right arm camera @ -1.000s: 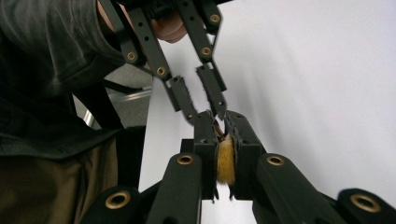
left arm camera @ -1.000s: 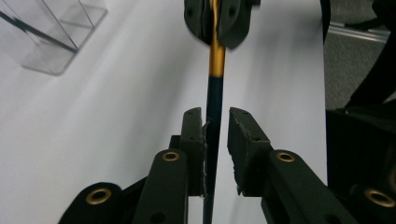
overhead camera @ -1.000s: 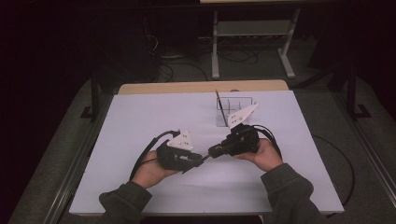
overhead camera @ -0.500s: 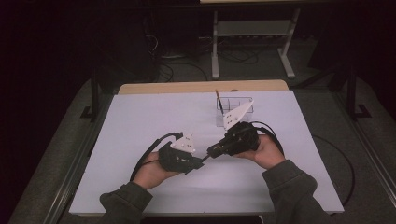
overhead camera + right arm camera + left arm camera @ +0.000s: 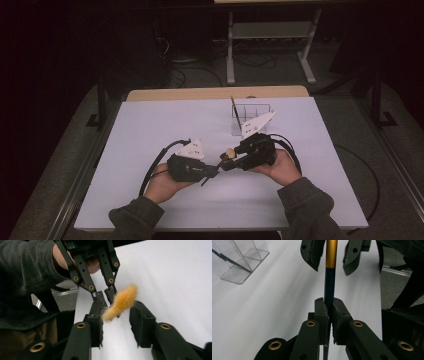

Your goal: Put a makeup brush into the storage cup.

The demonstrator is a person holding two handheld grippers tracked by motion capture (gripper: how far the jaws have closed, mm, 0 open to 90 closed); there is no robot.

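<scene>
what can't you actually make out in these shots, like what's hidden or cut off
- The brush's lower handle: in the left gripper view it runs down between the left gripper's shut jaws and off the bottom edge.
- The brush's gold ferrule top and bristles: cut off by the top edge of that view.
- Its handle in the right gripper view: hidden behind the orange bristle tuft.
- The clear organizer's contents: too small in the high view; partly behind the right gripper's grey plate.

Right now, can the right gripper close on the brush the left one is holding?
Probably yes. The left gripper is shut on the brush handle, and the right gripper is open with its jaws on either side of the brush's orange bristle end; nothing sits between them.
</scene>
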